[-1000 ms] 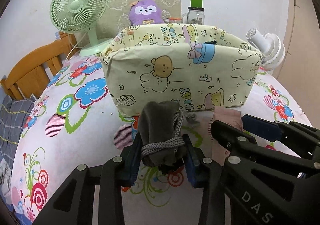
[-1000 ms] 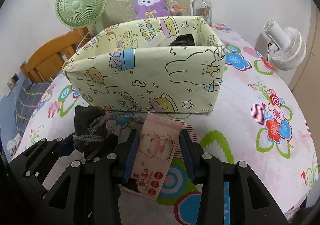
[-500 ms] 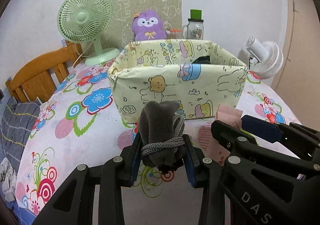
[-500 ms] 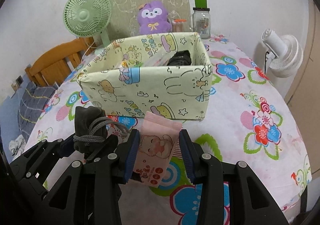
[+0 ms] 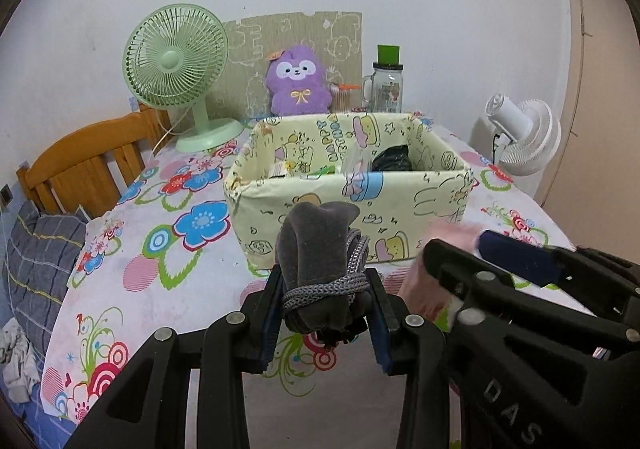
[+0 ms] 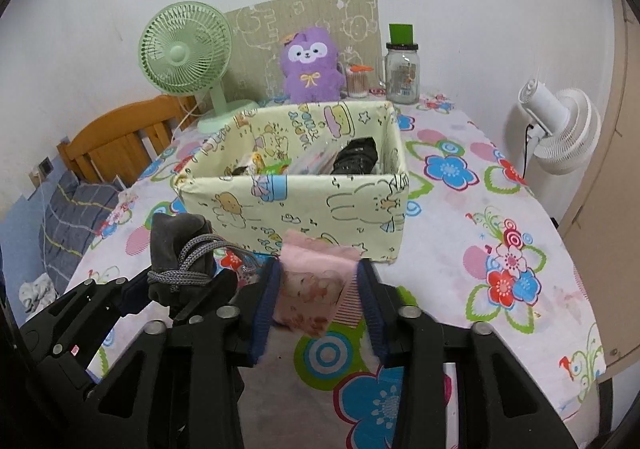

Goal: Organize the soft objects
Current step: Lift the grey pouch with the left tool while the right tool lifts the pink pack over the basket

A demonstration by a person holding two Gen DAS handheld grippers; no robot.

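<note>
Both items lifted in front of the fabric box (image 6: 292, 205) — neither in it yet.

Left hand-held gripper (image 5: 326, 313) is clenched on the grey drawstring pouch (image 5: 320, 269); right hand-held gripper (image 6: 318, 299) is closing on the pink tissue pack (image 6: 316, 281), held between its pads. Risks: the pack looks only lightly pinched and may slip; the pouch cord could snag the box's near rim. The two tools sit just beside each other — possible clash. Open worktop (image 6: 500, 209) lies right of the box.

The soft grey cloth pouch (image 5: 316, 249) looks fuzzy; the pale yellow cartoon-print fabric box (image 5: 400, 205) is smooth; the orange wooden chair (image 5: 84, 165) shines.
</note>
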